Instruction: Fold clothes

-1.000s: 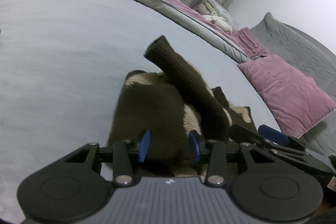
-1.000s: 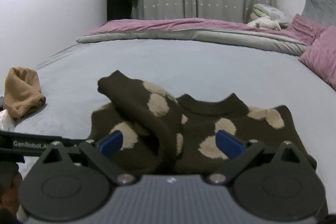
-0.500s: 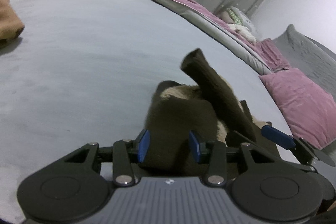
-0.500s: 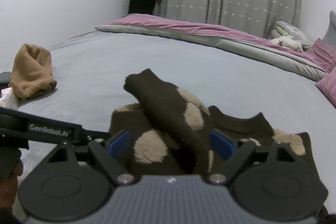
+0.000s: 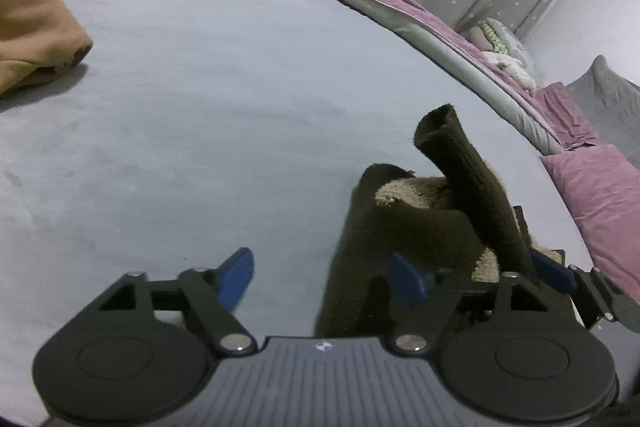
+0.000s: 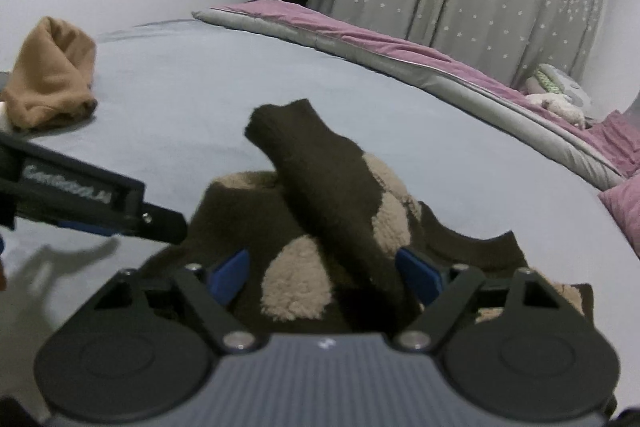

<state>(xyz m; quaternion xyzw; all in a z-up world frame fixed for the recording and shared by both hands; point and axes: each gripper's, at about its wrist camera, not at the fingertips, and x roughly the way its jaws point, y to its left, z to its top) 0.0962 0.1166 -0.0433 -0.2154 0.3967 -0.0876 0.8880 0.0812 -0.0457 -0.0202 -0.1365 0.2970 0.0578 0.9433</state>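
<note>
Both the left tongs (image 5: 322, 269) and right tongs (image 6: 326, 273) gape wide, gripping nothing. The dark brown knitted sweater with cream patches (image 6: 320, 227) lies on the grey-blue bed (image 6: 192, 99), its lower part hidden behind the tongs. A tan crumpled garment (image 5: 32, 15) at ten o'clock is cut off.

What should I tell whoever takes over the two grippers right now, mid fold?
Left gripper: open, holding nothing, at the left edge of the dark brown knitted sweater with beige patches.
Right gripper: open, straddling the sleeve, not clamped.
Sweater lies on the grey-blue bedsheet; crumpled tan garment lies apart, far left.
Done: one sleeve folded across the body.
Left: other sleeve, body fold, then the tan garment.
</note>
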